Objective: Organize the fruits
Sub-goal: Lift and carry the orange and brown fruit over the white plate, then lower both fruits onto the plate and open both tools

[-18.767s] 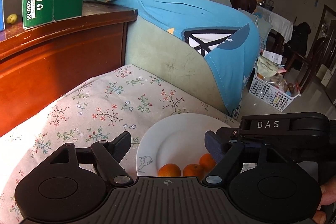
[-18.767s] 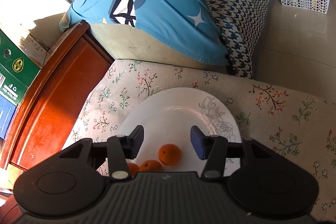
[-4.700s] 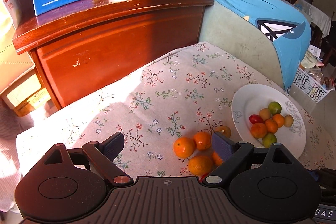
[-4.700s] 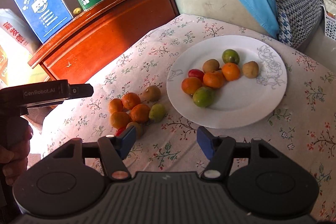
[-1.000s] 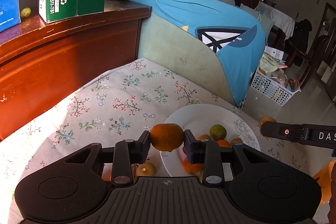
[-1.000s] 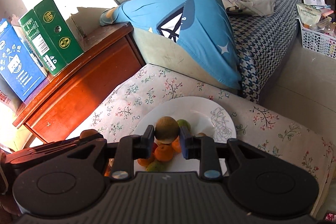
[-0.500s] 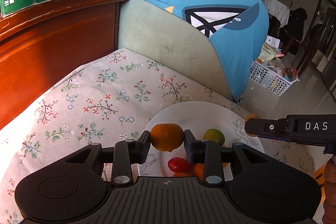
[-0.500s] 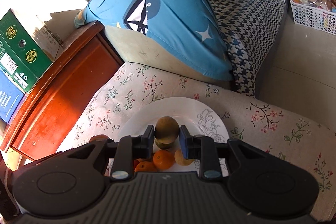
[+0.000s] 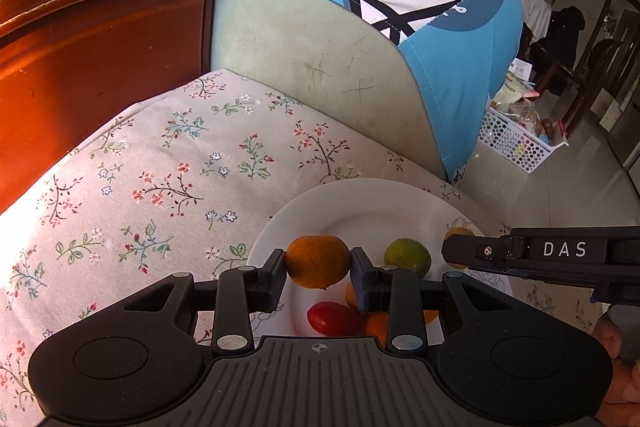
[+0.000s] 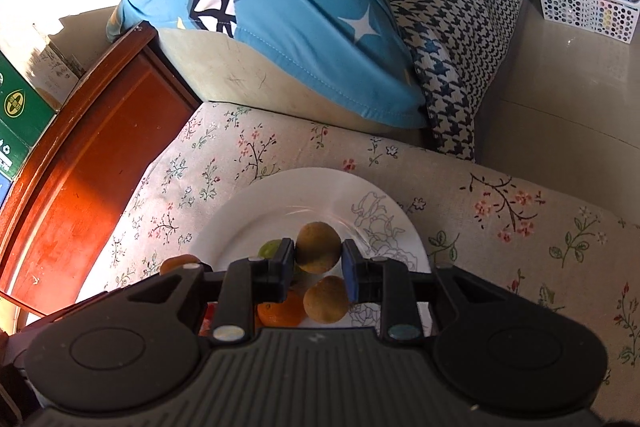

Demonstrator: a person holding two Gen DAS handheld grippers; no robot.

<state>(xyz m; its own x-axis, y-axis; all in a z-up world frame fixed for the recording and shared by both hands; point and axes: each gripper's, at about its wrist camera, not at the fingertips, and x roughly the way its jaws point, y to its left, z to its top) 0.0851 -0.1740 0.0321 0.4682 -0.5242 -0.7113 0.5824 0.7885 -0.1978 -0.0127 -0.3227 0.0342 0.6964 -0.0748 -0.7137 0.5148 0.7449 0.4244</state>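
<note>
An orange mandarin [image 9: 317,261] sits pinched between the jaws of the left gripper [image 9: 318,269], above the white plate [image 9: 352,201]. A brown kiwi [image 10: 318,247] is clamped the same way in the right gripper [image 10: 318,263]. On the plate lie a green citrus [image 9: 407,257], a red tomato [image 9: 332,318], another brown kiwi [image 10: 325,299] and an orange [image 10: 280,311].

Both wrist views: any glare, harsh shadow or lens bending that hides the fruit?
Left wrist view: sun glares on the cloth at left, cabinet edges bow; the orange stays sharp. Right wrist view: wall blown out top left, plate partly shaded, brown fruit clear.
</note>
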